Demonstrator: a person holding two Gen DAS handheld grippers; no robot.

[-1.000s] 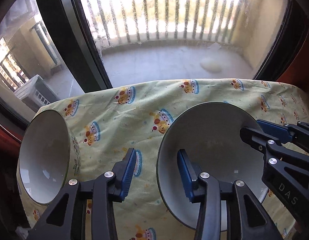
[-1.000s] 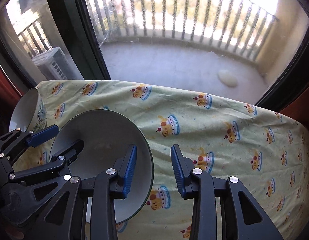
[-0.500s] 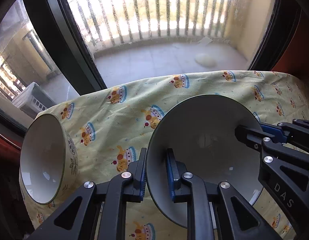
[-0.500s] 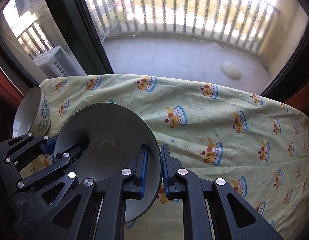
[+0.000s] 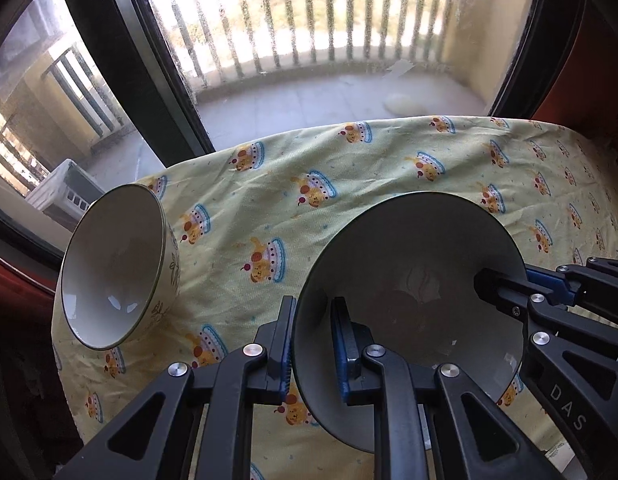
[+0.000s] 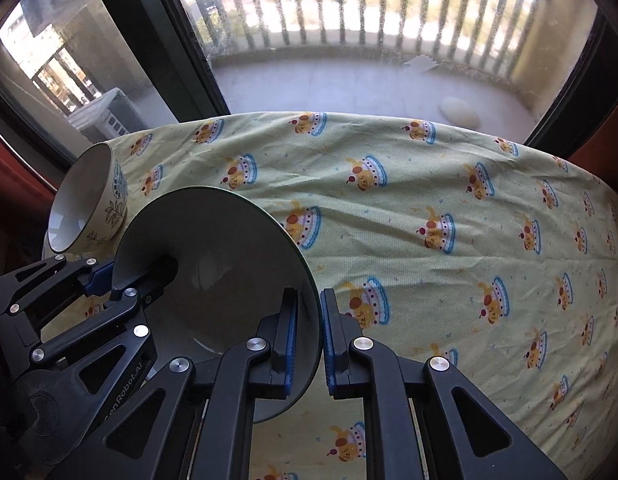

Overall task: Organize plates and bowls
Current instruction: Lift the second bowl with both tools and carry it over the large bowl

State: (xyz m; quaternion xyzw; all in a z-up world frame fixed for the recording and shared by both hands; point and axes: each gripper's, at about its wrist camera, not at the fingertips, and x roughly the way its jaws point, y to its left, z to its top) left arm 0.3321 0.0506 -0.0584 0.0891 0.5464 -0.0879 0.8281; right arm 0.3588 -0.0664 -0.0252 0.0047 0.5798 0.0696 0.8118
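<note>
A wide grey-green bowl is held between both grippers above the yellow cake-print tablecloth. My left gripper is shut on its left rim. My right gripper is shut on its right rim; the bowl also shows in the right wrist view. The right gripper shows in the left wrist view, the left gripper in the right wrist view. A smaller white bowl with a leaf pattern stands at the table's left edge, also in the right wrist view.
The table ends at a big window with a dark frame; a balcony with railings lies beyond. The cloth stretches to the right. The table's left edge drops off just past the small bowl.
Both grippers have closed onto the grey-green bowl's opposite rims, from open a second ago. The bowl has lifted and shifted slightly; the small bowl has stayed put.
</note>
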